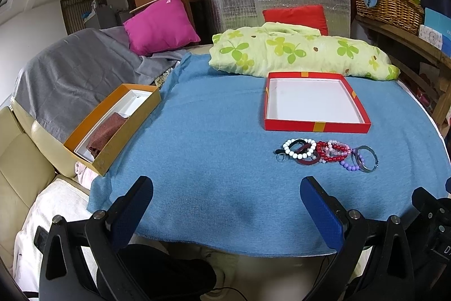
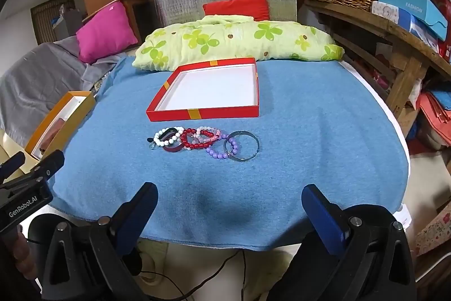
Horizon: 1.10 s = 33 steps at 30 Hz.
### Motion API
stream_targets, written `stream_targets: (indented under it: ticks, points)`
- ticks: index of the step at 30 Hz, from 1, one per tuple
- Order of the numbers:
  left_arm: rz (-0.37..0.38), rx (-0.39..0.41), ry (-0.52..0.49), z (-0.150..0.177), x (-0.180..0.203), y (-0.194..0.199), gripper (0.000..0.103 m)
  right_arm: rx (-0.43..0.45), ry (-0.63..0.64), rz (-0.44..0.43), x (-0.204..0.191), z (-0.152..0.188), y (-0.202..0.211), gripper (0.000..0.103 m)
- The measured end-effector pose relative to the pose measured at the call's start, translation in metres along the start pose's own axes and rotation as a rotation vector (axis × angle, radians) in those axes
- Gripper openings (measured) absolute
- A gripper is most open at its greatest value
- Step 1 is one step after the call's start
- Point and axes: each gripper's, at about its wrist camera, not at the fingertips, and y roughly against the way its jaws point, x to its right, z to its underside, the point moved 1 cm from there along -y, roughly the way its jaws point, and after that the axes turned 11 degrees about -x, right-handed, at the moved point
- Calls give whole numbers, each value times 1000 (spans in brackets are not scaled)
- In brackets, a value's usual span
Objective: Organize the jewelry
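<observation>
Hovering at the near edge of the blue cloth point(image 2: 310, 131), the right gripper point(image 2: 229, 212) gapes wide and empty, as does the left gripper point(image 1: 227, 205). Ahead of both, a cluster of bracelets point(image 2: 203, 143) stretches side to side, just before the red tray point(image 2: 203, 114). It sits almost dead ahead of the right gripper, off to the left one's right, so the right seems nearer.

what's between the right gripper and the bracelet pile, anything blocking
Nothing visible. Only bare blue cloth lies between the open right gripper and the bracelets, and none stands between them and the red tray just beyond.
</observation>
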Motion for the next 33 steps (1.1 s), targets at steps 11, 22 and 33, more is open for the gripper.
stream_targets:
  ticks: [11,22,33]
  points:
    - [14,45,16,1,0,-2,103,-5,-45,-54,3,-1,-4,103]
    - [-1,-15,-4,-1,1,-9,103,15,-31,-25,5,-5,-11,103]
    - [17,-31,-30,-6,8,-31,103,3,-60,-29,20,-15,-28,103]
